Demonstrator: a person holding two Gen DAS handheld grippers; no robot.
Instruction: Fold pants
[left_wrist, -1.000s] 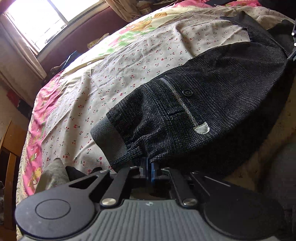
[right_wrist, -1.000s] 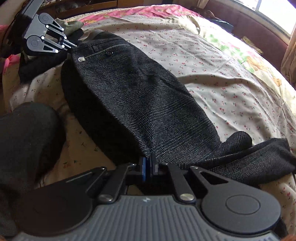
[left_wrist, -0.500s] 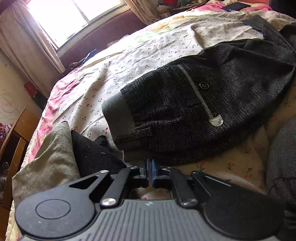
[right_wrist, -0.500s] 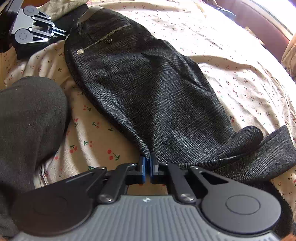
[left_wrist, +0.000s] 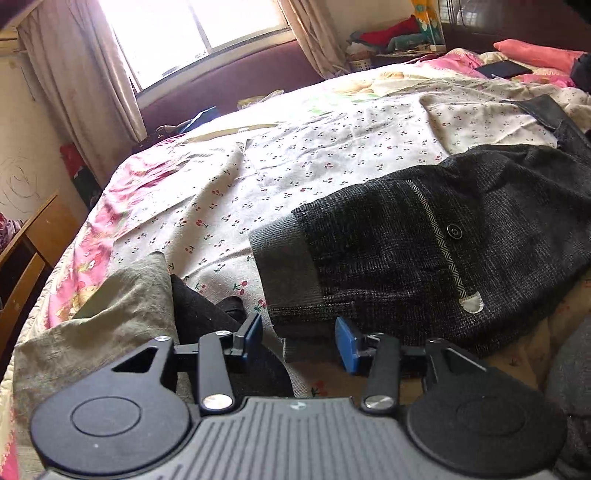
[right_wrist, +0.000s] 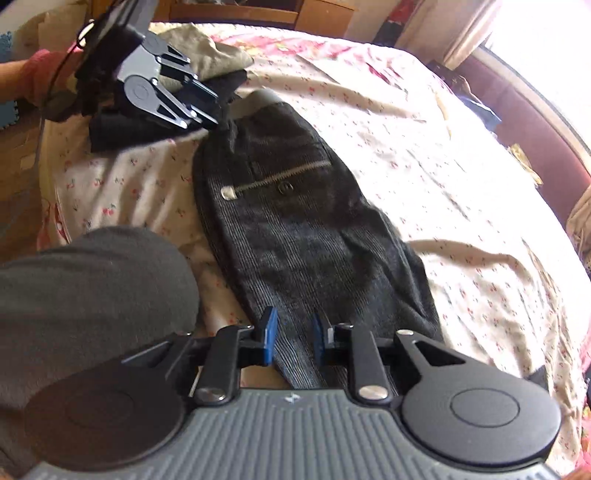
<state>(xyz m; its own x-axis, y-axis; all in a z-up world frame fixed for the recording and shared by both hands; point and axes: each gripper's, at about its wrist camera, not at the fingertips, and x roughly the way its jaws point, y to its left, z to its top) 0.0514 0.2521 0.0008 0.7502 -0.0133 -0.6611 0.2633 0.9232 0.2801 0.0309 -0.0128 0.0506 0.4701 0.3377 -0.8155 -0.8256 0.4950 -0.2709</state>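
Note:
Dark checked pants (left_wrist: 424, 243) lie flat on the cherry-print bed sheet (left_wrist: 295, 173), folded lengthwise, with a grey ribbed waistband (left_wrist: 284, 266) and a buttoned back pocket. My left gripper (left_wrist: 299, 341) is open, its blue pads just short of the waistband corner. In the right wrist view the pants (right_wrist: 295, 229) run away from me. My right gripper (right_wrist: 293, 338) is open, with the pants' near edge lying between its blue pads. The left gripper (right_wrist: 207, 107) shows there, open at the waistband end.
A beige cloth (left_wrist: 110, 317) and a dark garment (left_wrist: 207, 317) lie left of the waistband. A grey-clad knee (right_wrist: 85, 295) sits at the bed's near edge. A wooden chair (left_wrist: 26, 251) stands left of the bed. A window (left_wrist: 195, 33) is behind.
Both grippers were shut on the pants' near edge and have opened, letting it go. The pants have dropped flat on the bed. The left gripper has drawn back from the waistband.

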